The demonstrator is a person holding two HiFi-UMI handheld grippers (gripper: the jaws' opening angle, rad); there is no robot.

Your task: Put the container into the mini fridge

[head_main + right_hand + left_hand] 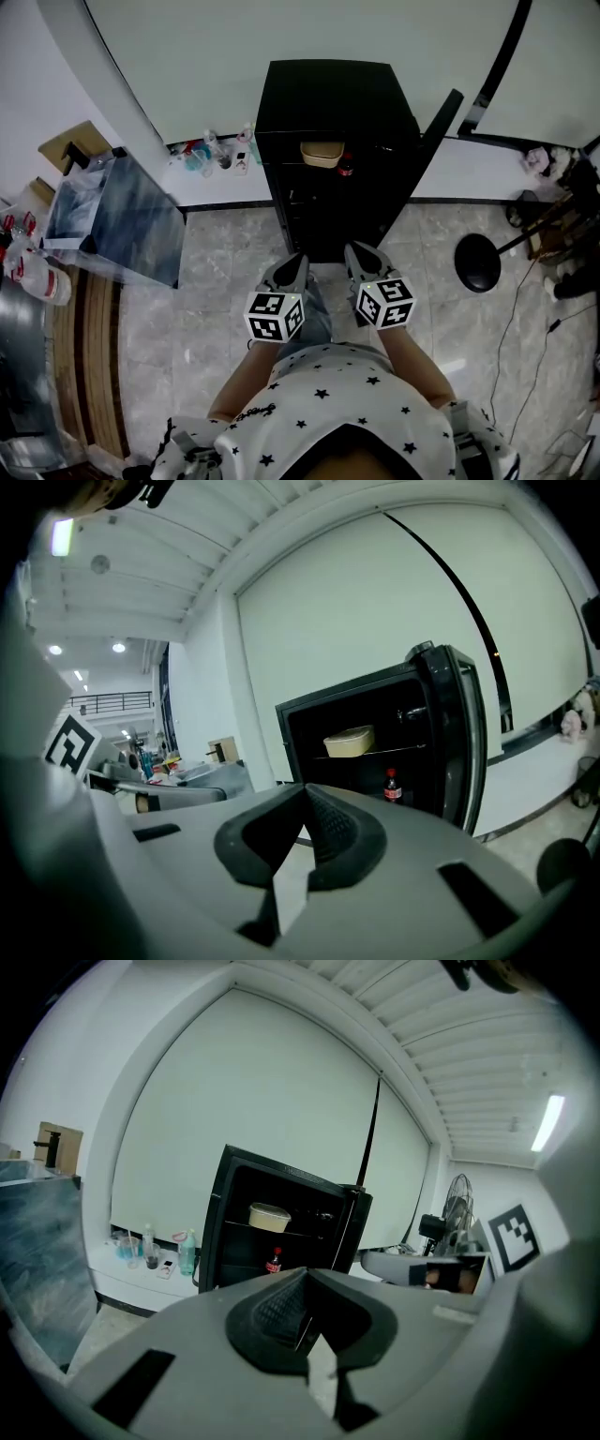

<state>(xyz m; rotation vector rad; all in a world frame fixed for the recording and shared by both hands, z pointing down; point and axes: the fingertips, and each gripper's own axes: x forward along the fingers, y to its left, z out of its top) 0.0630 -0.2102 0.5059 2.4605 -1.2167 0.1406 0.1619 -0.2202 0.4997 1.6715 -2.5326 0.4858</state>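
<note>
The black mini fridge (337, 155) stands against the wall with its door (433, 131) swung open to the right. A beige container (322, 153) rests on its upper shelf, also visible as the container (269, 1216) and the container (349, 742). A small red-labelled bottle (393, 786) stands on the shelf below. My left gripper (292, 269) and right gripper (361, 258) hover side by side in front of the fridge, both shut and holding nothing.
A low white ledge (216, 183) left of the fridge carries several bottles and cups (220, 150). A grey table (122, 220) stands at the left. A fan with a round black base (478, 262) and cables sit at the right. The floor is tiled.
</note>
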